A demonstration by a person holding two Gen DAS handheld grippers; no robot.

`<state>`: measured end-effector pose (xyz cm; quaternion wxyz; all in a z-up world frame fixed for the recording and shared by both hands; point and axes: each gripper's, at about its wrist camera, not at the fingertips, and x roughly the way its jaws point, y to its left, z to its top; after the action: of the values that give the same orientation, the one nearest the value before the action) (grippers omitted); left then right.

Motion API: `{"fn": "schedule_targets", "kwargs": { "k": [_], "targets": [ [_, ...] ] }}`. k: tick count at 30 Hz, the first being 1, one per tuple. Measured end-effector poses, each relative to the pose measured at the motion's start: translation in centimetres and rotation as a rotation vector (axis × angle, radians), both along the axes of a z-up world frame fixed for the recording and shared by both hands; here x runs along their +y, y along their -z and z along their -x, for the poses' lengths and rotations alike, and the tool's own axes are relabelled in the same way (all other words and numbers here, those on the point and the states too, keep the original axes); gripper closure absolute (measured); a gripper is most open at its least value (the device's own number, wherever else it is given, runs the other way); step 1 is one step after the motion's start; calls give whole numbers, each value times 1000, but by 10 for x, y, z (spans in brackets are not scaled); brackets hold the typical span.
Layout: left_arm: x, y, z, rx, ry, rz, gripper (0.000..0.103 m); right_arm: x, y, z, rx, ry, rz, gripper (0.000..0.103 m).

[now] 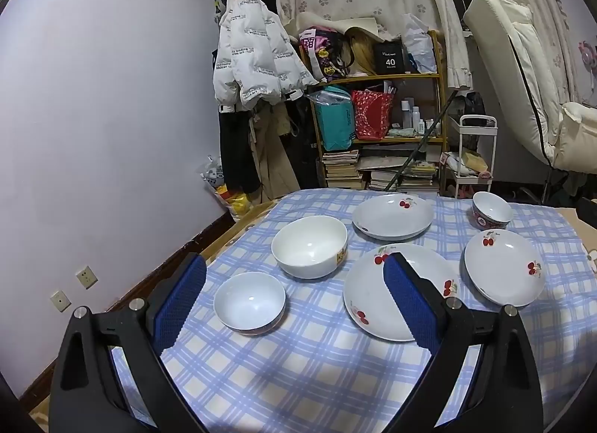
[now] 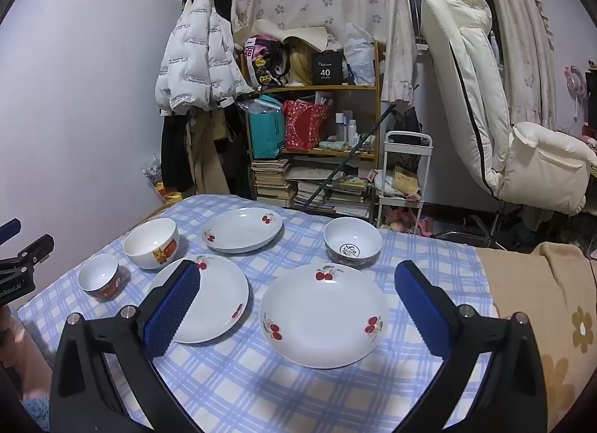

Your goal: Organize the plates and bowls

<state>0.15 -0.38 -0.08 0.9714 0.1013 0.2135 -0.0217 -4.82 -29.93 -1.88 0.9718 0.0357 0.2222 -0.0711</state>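
A: Which step? Nothing is lifted; the left gripper (image 1: pixel 294 298) and right gripper (image 2: pixel 298 306) both hang spread wide and empty above the blue-checked tablecloth (image 2: pixel 261 388).

B: Agreed; the white cherry-printed ceramic plate (image 2: pixel 324 315) lies just ahead between the right gripper's fingers; the small white ceramic bowl (image 1: pixel 249 302) sits likewise for the left; next comes closing on one rim for stacking.

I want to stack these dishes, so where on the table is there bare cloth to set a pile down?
Bare checked cloth runs along the near edge, in front of the two near plates. Farther back, plates and bowls sit crowded.
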Motion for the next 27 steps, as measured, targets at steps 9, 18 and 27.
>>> {"fn": "schedule_targets", "kwargs": {
  "k": [9, 18, 27],
  "targets": [
    [0, 1, 2, 2, 2, 0, 8, 0, 0, 0, 2, 2, 2, 0],
    [0, 1, 1, 3, 2, 2, 8, 0, 0, 0, 3, 1, 2, 0],
    [0, 1, 1, 4, 2, 4, 8, 0, 1, 0, 4, 0, 1, 0]
  ]
}}
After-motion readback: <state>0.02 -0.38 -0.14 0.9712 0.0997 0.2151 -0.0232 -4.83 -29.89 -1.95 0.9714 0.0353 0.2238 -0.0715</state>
